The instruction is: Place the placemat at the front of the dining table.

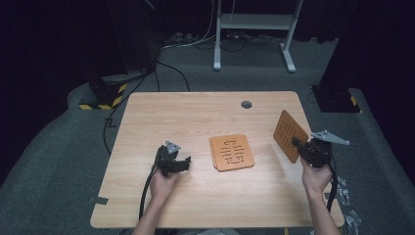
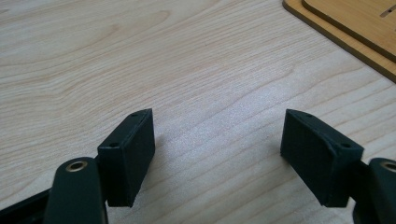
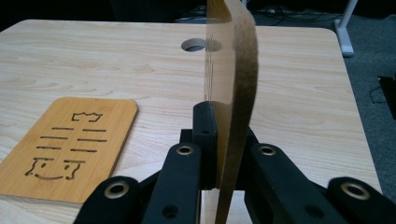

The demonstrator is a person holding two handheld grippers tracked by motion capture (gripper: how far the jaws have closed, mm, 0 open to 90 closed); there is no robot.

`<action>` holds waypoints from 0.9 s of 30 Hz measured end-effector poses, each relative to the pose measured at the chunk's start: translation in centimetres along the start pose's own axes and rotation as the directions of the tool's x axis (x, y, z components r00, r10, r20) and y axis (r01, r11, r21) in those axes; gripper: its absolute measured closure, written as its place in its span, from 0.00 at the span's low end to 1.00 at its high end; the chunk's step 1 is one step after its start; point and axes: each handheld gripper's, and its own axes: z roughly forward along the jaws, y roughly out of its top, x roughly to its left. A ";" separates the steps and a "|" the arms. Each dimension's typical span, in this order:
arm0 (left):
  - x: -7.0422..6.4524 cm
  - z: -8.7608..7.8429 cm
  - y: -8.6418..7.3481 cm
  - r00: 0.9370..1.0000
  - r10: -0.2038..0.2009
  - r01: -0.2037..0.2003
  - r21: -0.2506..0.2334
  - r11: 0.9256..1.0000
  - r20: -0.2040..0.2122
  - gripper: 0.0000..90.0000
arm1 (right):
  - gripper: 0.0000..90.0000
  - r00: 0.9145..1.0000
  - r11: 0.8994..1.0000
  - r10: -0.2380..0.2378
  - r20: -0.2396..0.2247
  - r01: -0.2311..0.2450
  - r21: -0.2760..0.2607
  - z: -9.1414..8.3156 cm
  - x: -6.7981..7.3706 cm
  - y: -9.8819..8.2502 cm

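Dark curtains ring the tabletop (image 1: 161, 112): two stacked boards (image 1: 232, 152) lie flat, and a third board (image 1: 288, 133) is clamped upright in the right gripper (image 1: 299, 145), its top cut off in that gripper's view; the left gripper (image 1: 182, 164) has fingers wide apart, empty.

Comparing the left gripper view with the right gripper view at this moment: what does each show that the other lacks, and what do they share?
Left gripper view: the left gripper with its jaws wide apart over bare wood, nothing between them, and two stacked board edges showing at the corner.

Right gripper view: the right gripper shut on a thin wooden board held upright on edge, the round hole in the table, and the cut-out pattern on the stack's top.

Both: the light wooden table and the stack of boards lying flat on it.
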 end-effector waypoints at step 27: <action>0.0 0.0 0.0 1.000 0.001 -0.001 0.000 1.000 0.000 0.29 | 0.76 1.000 1.000 0.002 0.013 -0.002 -0.018 -0.4 -0.1 0.4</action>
